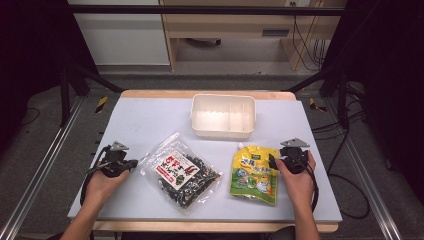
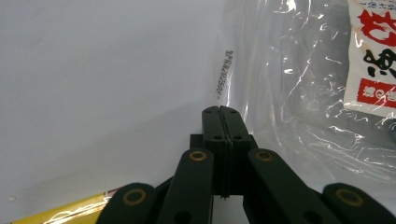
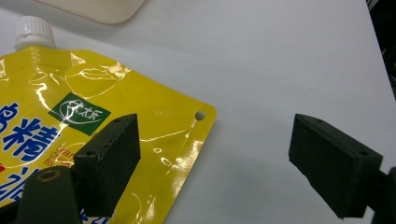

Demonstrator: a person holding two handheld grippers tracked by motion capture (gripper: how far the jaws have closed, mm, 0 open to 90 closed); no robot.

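A clear bag of dark dried seaweed point(image 1: 182, 172) with a red-and-white label lies at the table's middle front. My left gripper point(image 1: 134, 163) sits just left of it, jaws shut. In the left gripper view the closed tips point(image 2: 219, 111) meet the bag's clear edge point(image 2: 303, 93); I cannot tell if plastic is pinched. A yellow spouted pouch point(image 1: 255, 175) with a white cap lies to the right. My right gripper point(image 1: 274, 161) stands open at its upper right corner. One jaw is over the pouch point(image 3: 93, 93) and the other over bare table, the gripper point(image 3: 215, 128) holding nothing.
A white two-compartment container point(image 1: 222, 132) stands behind the two packs; its rim point(image 3: 93, 9) shows near the pouch's cap. The tabletop point(image 1: 150, 120) is a pale mat with wooden edges. Dark frame rails and cables flank both sides.
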